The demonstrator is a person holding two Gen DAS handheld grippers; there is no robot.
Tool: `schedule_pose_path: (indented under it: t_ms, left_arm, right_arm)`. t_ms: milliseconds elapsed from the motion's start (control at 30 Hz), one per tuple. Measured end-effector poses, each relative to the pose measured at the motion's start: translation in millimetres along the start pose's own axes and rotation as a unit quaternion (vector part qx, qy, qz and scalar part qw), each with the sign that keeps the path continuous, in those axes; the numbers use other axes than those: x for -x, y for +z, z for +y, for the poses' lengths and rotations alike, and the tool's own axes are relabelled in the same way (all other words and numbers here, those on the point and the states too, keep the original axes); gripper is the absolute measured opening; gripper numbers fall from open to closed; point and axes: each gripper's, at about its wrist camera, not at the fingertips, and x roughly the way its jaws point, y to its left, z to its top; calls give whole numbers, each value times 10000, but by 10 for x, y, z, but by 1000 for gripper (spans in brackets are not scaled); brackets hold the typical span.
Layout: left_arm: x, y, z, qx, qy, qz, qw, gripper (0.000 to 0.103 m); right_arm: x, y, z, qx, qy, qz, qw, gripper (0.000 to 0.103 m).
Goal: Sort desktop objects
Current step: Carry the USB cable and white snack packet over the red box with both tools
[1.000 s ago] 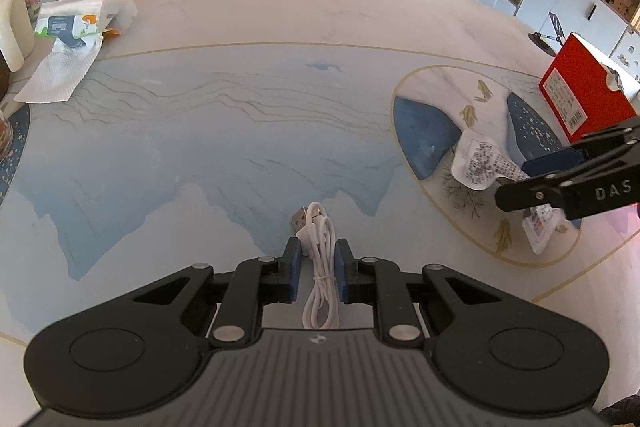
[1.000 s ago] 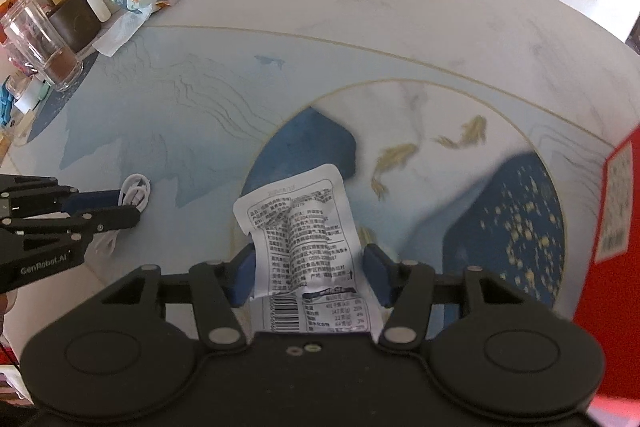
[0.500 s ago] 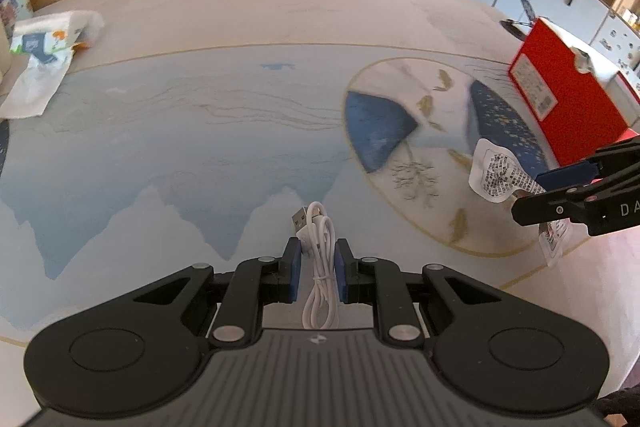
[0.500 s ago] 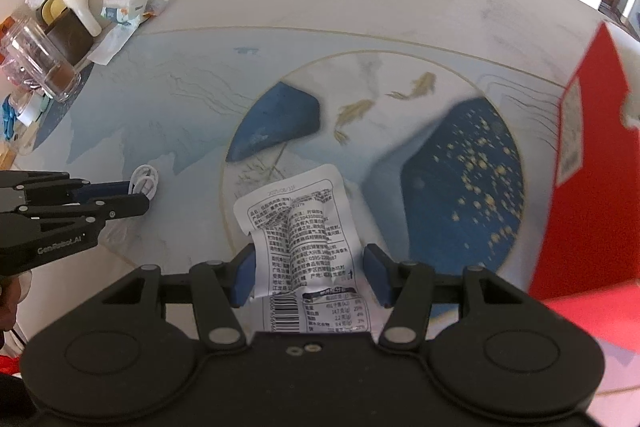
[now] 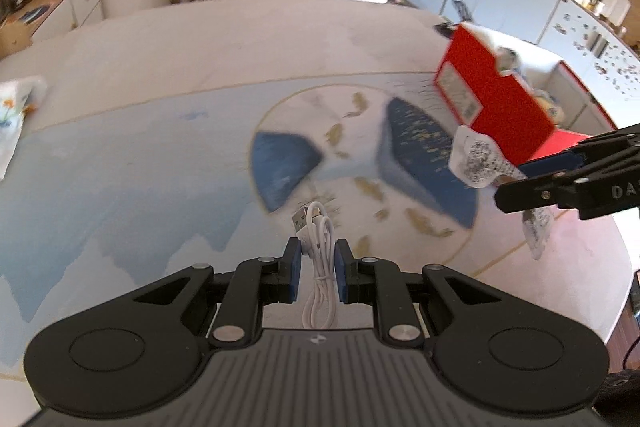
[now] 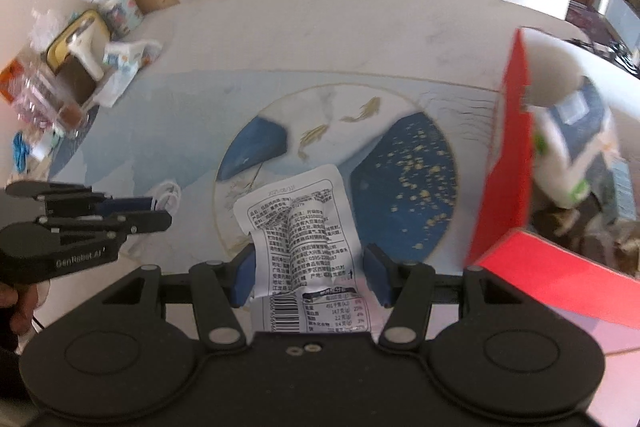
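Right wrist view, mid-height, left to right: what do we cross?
Left gripper holding the white cable → blue wedge printed on the table mat → snack packet between the right gripper's fingers → gold-speckled blue patch → red box.

The patterned table [image 5: 168, 75] bears a red box [image 5: 496, 103] and tissues [image 6: 124, 67].

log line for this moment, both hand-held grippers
left hand-held gripper: shut on white usb cable | right hand-held gripper: shut on white snack packet | both held above table | red box: open, right side
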Motion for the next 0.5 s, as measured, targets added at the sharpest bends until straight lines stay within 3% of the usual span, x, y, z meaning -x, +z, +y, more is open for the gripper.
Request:
schedule_pose_path:
  t_ms: [500]
  left_arm:
    - [16, 397, -860, -709, -553, -284, 9955, 17]
  right_arm:
    - [534, -110, -541, -568, -132, -573, 9966, 56]
